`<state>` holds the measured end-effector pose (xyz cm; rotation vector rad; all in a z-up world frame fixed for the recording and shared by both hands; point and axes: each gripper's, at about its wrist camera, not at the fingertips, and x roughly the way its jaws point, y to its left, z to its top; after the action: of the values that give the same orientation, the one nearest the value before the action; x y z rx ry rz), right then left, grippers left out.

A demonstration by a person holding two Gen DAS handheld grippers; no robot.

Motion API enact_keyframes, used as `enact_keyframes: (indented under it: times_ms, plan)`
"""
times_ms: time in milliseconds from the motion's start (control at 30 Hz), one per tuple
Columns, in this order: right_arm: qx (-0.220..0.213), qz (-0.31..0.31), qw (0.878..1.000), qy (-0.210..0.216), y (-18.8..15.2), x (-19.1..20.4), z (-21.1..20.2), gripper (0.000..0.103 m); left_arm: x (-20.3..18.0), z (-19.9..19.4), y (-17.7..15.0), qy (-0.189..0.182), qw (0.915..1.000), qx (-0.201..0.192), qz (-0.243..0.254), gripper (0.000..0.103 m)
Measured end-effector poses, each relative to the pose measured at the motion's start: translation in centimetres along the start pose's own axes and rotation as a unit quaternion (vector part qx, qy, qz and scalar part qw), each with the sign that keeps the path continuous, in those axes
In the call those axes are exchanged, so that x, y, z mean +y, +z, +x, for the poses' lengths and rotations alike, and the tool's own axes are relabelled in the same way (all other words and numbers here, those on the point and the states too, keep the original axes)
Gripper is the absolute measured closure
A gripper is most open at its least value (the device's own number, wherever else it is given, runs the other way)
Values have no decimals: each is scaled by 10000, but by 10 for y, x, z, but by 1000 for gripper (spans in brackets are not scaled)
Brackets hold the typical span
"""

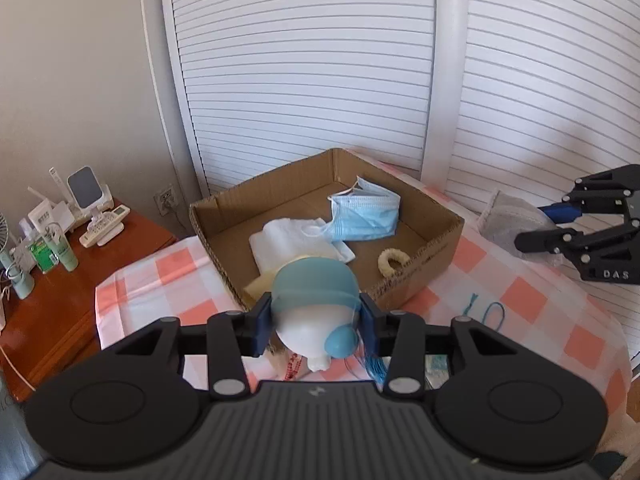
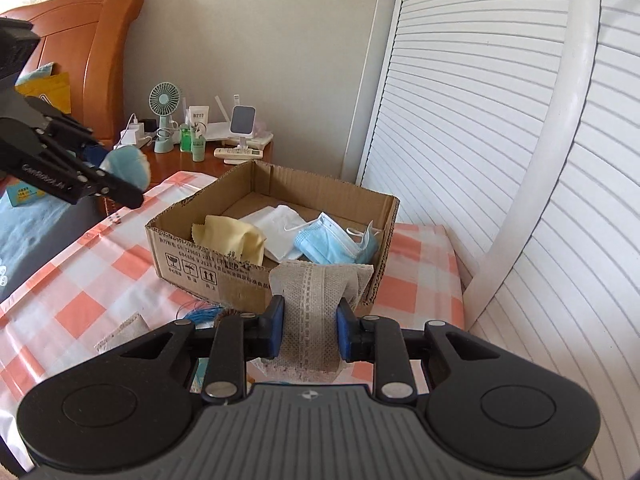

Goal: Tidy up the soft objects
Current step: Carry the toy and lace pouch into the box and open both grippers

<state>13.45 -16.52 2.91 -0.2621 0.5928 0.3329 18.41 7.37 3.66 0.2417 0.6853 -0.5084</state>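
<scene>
My left gripper (image 1: pixel 315 322) is shut on a soft white and teal plush toy (image 1: pixel 314 308), held above the near rim of an open cardboard box (image 1: pixel 420 264). The box holds a blue face mask (image 1: pixel 364 214), a white folded cloth (image 1: pixel 292 242), a yellow cloth (image 2: pixel 232 238) and a small cream ring (image 1: pixel 393 261). My right gripper (image 2: pixel 310 330) is shut on a beige lace-trimmed cloth pouch (image 2: pixel 314 304) just in front of the box (image 2: pixel 188 248). The right gripper also shows in the left wrist view (image 1: pixel 560 236), and the left gripper in the right wrist view (image 2: pixel 116 184).
The box stands on a table with a pink and white checked cloth (image 1: pixel 520 300). Blue string (image 1: pixel 490 312) lies on the cloth. A wooden nightstand (image 1: pixel 52 300) with bottles, a fan (image 2: pixel 164 120) and remotes is to the left. White louvred doors (image 1: pixel 304 80) are behind.
</scene>
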Motion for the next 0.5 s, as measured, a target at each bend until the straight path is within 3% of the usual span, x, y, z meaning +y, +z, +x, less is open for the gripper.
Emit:
enact_keyframes:
  times_ms: [233,367,433,467,500]
  plan:
    - [-105,-34,9999,54,15,-8,15,73,10,56,51,93,9998,98,143,61]
    - [-157,-16,9998,85,21,-12,21,73,23,92,71,260,9995,192,-11,58]
    - [-176,-6,9998,104,23,-13,23,73,31,106,77,404,9990,186,-87,49]
    - [-178,1,9998,113,23,-14,25,73,35,114,79,463,9987,199,-121,27]
    - [-168,11,9998,120,24,-14,26,73,38,122,80,515,9982,267,-173,13]
